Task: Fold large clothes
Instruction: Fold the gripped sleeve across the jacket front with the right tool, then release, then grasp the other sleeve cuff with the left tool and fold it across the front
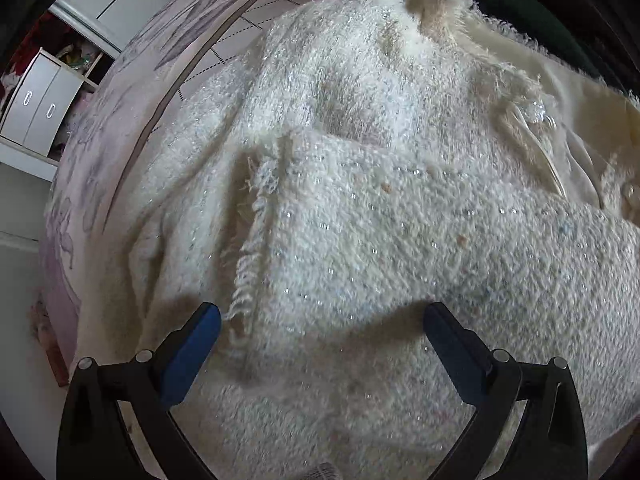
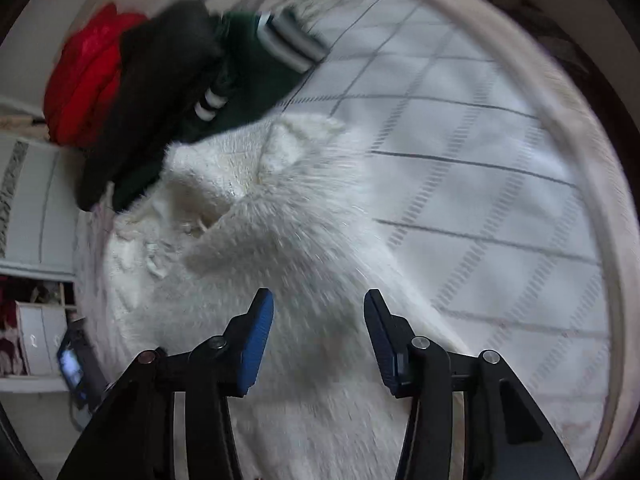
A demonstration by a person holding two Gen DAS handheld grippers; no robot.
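Cream knit garment (image 1: 360, 208) fills the middle of both views, spread on the grid-patterned bed sheet (image 2: 480, 184); one fringed panel (image 1: 256, 240) lies folded across its middle, so folding looks begun, not finished. Dark clothes (image 2: 168, 92) pile upper left, white drawers (image 1: 40, 112) far left. Left gripper (image 1: 322, 320) and right gripper (image 2: 319, 304) gape wide, empty.

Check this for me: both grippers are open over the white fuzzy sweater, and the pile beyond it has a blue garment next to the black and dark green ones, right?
Not quite: that garment is red, not blue, as the right wrist view shows. The rest stands: left gripper and right gripper have open jaws over the white fuzzy sweater.
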